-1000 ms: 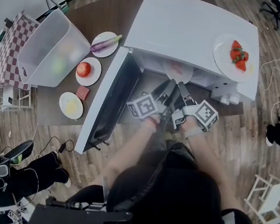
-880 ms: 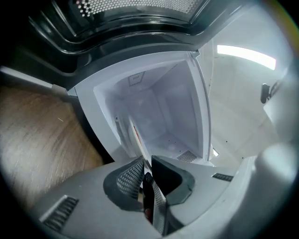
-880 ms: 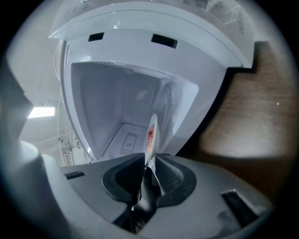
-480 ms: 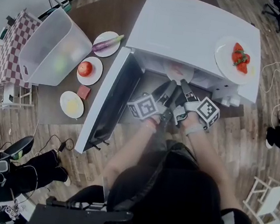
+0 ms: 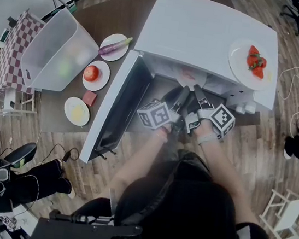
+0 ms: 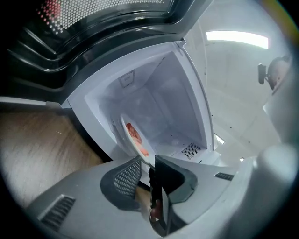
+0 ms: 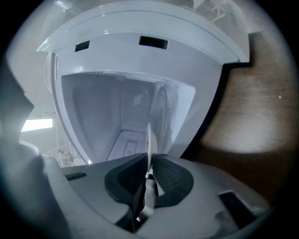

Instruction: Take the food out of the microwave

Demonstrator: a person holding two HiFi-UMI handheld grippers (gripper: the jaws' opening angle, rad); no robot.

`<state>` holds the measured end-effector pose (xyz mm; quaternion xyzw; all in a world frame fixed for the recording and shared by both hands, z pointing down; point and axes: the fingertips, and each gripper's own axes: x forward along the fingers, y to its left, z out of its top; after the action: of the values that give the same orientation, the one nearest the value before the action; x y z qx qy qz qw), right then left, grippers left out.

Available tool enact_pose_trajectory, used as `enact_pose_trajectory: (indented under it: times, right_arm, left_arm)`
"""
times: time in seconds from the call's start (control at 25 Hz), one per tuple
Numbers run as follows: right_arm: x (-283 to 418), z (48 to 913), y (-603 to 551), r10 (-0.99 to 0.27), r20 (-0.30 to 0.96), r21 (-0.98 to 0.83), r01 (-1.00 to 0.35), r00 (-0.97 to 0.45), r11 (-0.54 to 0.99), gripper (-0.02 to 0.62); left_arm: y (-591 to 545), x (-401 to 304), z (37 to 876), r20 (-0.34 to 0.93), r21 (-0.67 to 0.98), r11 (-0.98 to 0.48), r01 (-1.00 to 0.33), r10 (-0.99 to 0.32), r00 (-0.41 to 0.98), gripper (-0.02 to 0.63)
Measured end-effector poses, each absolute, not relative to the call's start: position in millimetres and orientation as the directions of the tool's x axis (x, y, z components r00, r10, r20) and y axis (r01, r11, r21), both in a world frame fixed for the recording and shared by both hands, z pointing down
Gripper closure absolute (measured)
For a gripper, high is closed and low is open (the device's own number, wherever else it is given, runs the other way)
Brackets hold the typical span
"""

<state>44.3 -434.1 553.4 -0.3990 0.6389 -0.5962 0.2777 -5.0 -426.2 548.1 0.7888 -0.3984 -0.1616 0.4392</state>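
White and boxy, the microwave oven [image 5: 206,30] stands on a dark brown wooden desk [image 5: 112,14], with its door [image 5: 115,111] swung fully open to the left. Just inside the front opening of the cavity sits a round white plate [image 5: 191,77] carrying pink-red food [image 6: 134,133]. The plate has not been taken out.

Both tools reach level into the opening, side by side, and meet the near rim of this plate.
- The left tool [image 5: 179,95] has jaws that have just been opening. The left gripper view shows the plate rim standing in the narrow gap between them, and the pads do not visibly press on it.
- The right tool [image 5: 198,95] has jaws that have just been closing. The right gripper view shows the plate edge-on, with its rim pinched between the two dark pads [image 7: 173,179].

At the right end of the oven's top, a second white plate [image 5: 237,62] holds red strawberries [image 5: 255,59].

Three small white plates lie on the desk left of the open door.
- One bears a long purple vegetable [image 5: 116,45].
- One bears a round red fruit [image 5: 91,73].
- One bears a pale yellow item [image 5: 76,112].

A small pink-red block [image 5: 89,98] lies on the desk between the last two plates. A translucent plastic bin [image 5: 57,51] stands at the far left of the desk, and its contents are too blurred to tell.
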Motion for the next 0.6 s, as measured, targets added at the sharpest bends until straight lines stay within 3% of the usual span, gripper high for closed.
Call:
enact_pose_trajectory:
  times: [0.6]
  right_arm:
    - [45.7,562.9,-414.0,-0.838,0.159,-0.980,-0.188,-0.521,-0.069,0.572]
  left_arm:
    - [-404.7,-2.9,551.0,0.221,0.661,-0.338,-0.670,-0.765,0.605,0.499]
